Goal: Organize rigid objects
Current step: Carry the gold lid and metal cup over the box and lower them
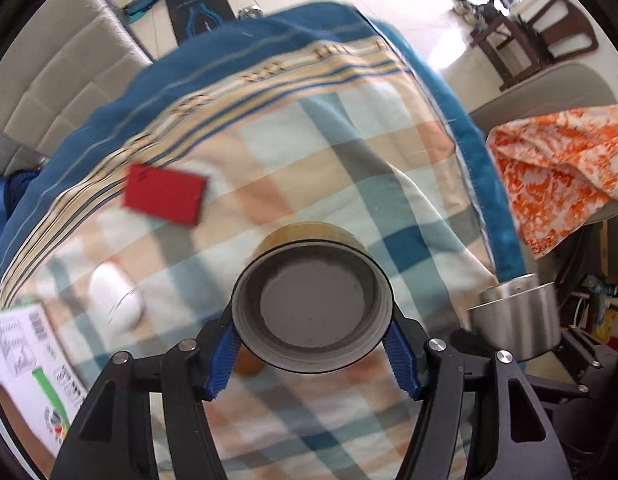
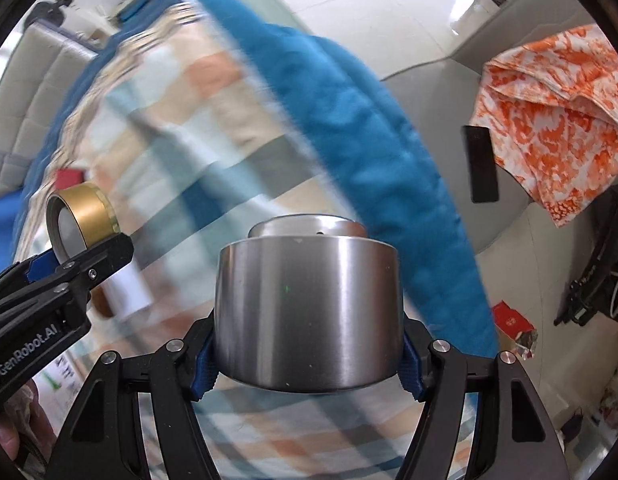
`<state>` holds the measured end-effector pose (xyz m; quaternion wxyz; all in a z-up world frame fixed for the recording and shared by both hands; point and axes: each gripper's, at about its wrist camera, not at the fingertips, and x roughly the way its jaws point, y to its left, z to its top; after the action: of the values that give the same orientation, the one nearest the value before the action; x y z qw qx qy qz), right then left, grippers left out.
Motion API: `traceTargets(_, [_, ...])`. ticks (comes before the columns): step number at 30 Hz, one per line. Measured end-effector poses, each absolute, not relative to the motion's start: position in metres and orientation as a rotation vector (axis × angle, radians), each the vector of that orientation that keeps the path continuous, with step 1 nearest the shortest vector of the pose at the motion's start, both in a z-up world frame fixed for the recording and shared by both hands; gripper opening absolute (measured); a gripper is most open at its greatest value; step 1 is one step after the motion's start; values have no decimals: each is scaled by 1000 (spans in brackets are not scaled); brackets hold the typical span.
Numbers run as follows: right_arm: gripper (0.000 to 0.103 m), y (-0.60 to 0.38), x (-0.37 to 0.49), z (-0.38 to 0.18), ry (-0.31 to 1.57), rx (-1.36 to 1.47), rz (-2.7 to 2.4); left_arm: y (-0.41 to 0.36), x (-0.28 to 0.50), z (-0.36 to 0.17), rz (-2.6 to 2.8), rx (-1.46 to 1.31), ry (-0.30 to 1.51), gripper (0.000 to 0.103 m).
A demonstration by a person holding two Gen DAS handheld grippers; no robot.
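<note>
In my left gripper [image 1: 312, 344] I hold a gold-sided lid [image 1: 311, 304], its blue fingers [image 1: 223, 364] pressed against either side of the rim. The open underside faces my camera, showing a grey inner disc ringed by a dark edge. From the right wrist view that same lid [image 2: 83, 218] shows its gold band, lifted clear of the blanket.

My right gripper [image 2: 307, 360] is clamped around a steel cup [image 2: 307, 312]; it looks upside down, with a narrower stepped end farthest from me. Its brushed wall fills the middle of that view and the blue pads only peek out at both sides. In the left view the steel cup [image 1: 517, 320] sits off to my right, near the blanket's edge.

Below both grippers lies a checked blanket [image 1: 349, 128] in peach, pale blue and grey, bordered in deep teal. On it, to my left, rests a white rounded object [image 1: 117, 300], and beside that, at the frame's edge, a printed white box [image 1: 25, 356] with green markings. A little farther out lies a flat red card [image 1: 165, 194], alone on the checks near the striped band.

Beyond the blanket's right edge an orange-and-white patterned cloth [image 1: 561, 172] is draped over a grey chair [image 1: 549, 92]; in the right view a dark flat rectangle [image 2: 482, 164] lies beside that cloth. Farther off are pale floor tiles, a black mat [image 1: 199, 0] with blue lines, and a wooden chair [image 1: 549, 36].
</note>
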<state>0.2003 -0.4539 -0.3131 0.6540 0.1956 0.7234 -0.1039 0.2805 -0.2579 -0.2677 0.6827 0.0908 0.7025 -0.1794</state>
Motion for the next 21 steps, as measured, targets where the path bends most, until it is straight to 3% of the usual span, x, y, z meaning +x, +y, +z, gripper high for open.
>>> traceTargets(9, [72, -356, 184, -265, 1599, 367, -62, -162, 245, -205, -361, 52, 1476, 62])
traceTargets(21, [72, -174, 189, -211, 1551, 217, 147, -9, 197, -182, -104, 11, 1400, 62])
